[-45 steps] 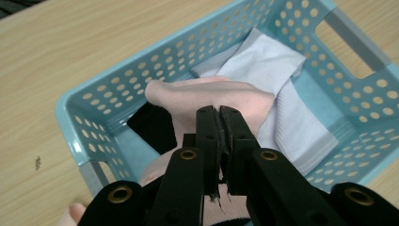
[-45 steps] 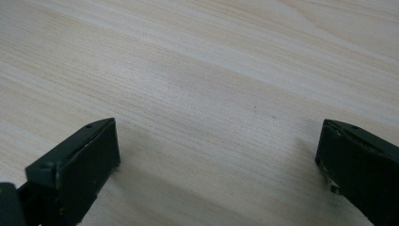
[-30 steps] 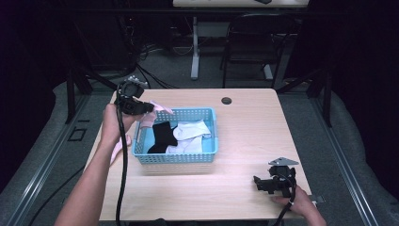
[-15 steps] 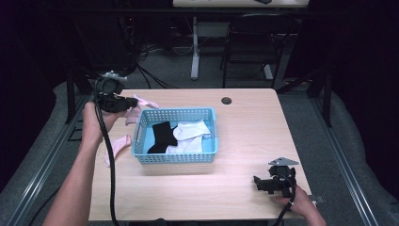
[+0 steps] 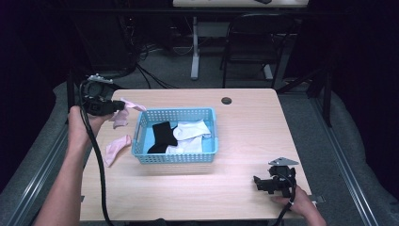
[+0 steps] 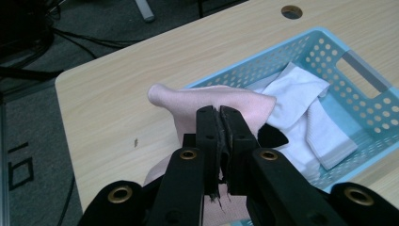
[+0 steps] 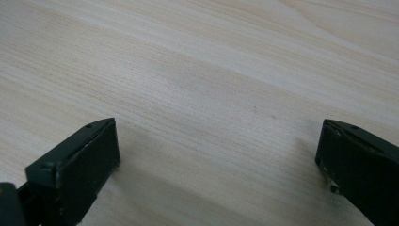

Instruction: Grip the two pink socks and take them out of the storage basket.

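Beside the basket (image 5: pixel 175 157), left tongs (image 6: pixel 220 123) clamp an unmarked pink sock (image 6: pixel 211 101).

The surface (image 5: pixel 244 188) is a light wood-grain top with a dark round cable hole (image 5: pixel 226 100) near its far edge, beyond the blue basket (image 5: pixel 176 157). The blue basket, perforated plastic with cut-out handles, stands left of the middle. Just to the left of the basket a pink sock (image 5: pixel 115 148) lies flat on the bare wood, close to the left edge. Well to the right of the basket, near the front corner, the right gripper (image 5: pixel 258 181) rests on the wood.
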`<control>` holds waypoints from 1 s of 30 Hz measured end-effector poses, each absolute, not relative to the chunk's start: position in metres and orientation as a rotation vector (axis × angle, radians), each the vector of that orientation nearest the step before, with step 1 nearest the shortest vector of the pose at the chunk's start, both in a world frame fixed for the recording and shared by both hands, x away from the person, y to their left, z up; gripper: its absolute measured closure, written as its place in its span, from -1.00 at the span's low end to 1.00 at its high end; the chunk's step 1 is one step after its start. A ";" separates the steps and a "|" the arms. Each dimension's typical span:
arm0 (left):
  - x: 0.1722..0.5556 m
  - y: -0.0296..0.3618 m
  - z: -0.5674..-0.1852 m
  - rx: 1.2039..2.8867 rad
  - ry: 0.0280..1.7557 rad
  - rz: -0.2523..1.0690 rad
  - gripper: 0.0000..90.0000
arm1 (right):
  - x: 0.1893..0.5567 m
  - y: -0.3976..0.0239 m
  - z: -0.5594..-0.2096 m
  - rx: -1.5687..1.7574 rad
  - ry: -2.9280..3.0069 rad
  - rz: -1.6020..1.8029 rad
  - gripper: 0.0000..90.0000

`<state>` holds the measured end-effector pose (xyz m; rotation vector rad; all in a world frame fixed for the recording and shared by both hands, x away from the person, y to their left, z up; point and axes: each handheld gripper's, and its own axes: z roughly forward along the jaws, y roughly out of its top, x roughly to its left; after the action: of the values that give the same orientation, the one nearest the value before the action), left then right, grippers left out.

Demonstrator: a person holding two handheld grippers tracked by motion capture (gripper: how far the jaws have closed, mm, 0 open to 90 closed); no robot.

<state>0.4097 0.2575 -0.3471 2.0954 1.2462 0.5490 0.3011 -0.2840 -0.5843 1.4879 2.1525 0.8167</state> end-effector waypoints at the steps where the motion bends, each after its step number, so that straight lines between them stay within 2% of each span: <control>1: 0.408 0.262 -0.348 2.090 1.261 0.551 0.93 | 0.301 -0.284 -0.584 1.485 2.159 0.812 -1.00; 15: 0.396 0.298 -0.360 2.101 1.373 0.556 0.93 | 0.301 -0.284 -0.584 1.485 2.158 0.811 -1.00; 30: 0.387 0.327 -0.404 2.134 1.521 0.478 0.93 | 0.301 -0.284 -0.584 1.485 2.158 0.812 -1.00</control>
<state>0.3872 0.3272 -0.4042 2.1341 1.5214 0.4778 0.3011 -0.2842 -0.5840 1.4850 2.1577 0.8117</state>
